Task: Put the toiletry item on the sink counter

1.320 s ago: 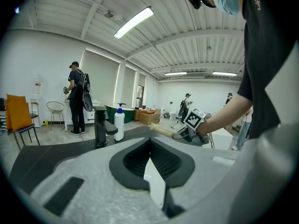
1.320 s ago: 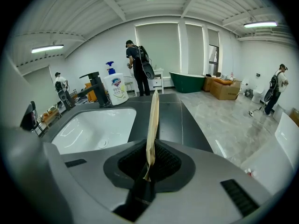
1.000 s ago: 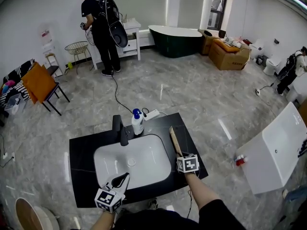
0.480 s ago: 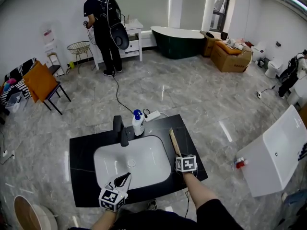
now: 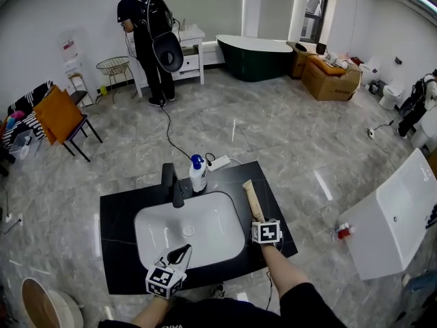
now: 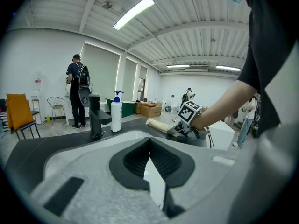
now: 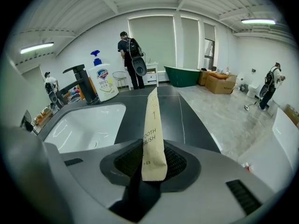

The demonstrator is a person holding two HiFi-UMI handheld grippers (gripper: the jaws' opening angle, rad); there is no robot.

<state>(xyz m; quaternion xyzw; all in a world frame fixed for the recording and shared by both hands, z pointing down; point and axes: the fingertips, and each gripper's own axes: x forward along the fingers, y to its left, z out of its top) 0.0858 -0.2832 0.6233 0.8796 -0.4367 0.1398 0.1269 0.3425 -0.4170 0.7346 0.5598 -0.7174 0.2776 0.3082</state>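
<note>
The toiletry item is a long tan paper toothbrush pack (image 5: 250,198), lying lengthwise on the black sink counter (image 5: 116,217) to the right of the white basin (image 5: 205,241). My right gripper (image 5: 259,219) is at its near end. In the right gripper view the pack (image 7: 152,129) lies between the jaws of that gripper (image 7: 152,168), which are opening, with a gap on each side of the pack. My left gripper (image 5: 183,251) hovers over the basin's front rim. In its own view the left gripper (image 6: 149,141) has its jaws together and holds nothing.
A black faucet (image 5: 171,180) and a white pump soap bottle (image 5: 198,173) stand behind the basin. A white bathtub-like unit (image 5: 396,217) sits on the floor to the right. A person (image 5: 147,33) stands far back by a white cabinet.
My left gripper has crept a little right along the basin's front rim. The right gripper and the pack have stayed in place beside the basin.
</note>
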